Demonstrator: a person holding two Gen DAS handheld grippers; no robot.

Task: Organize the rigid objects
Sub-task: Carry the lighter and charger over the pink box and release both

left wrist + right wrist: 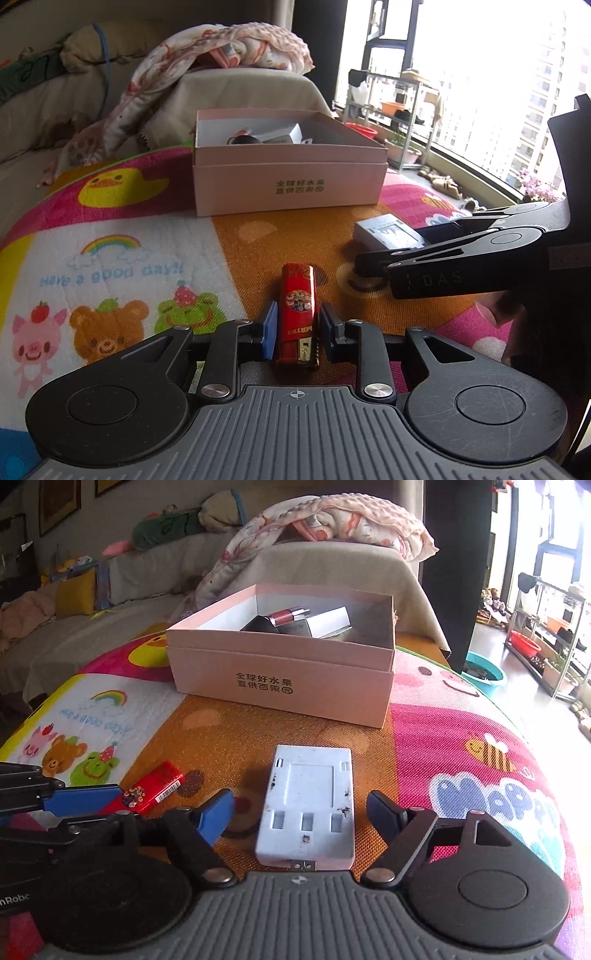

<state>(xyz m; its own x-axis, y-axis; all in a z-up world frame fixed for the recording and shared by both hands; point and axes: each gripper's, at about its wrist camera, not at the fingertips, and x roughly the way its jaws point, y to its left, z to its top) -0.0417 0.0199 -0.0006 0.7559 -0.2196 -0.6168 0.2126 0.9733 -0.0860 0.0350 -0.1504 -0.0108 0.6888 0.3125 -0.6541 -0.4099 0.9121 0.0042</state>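
Red lighter (297,314) pinched by left gripper (298,328), tilted down | right gripper (301,812) spread — straddling white box (308,805)

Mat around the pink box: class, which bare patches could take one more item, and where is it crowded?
Free: the white rainbow panel of the mat, left of the red lighter; the orange strip between the pink box and the white charger. Crowded: the near edge, where the left gripper brackets the lighter and the right gripper straddles the charger.
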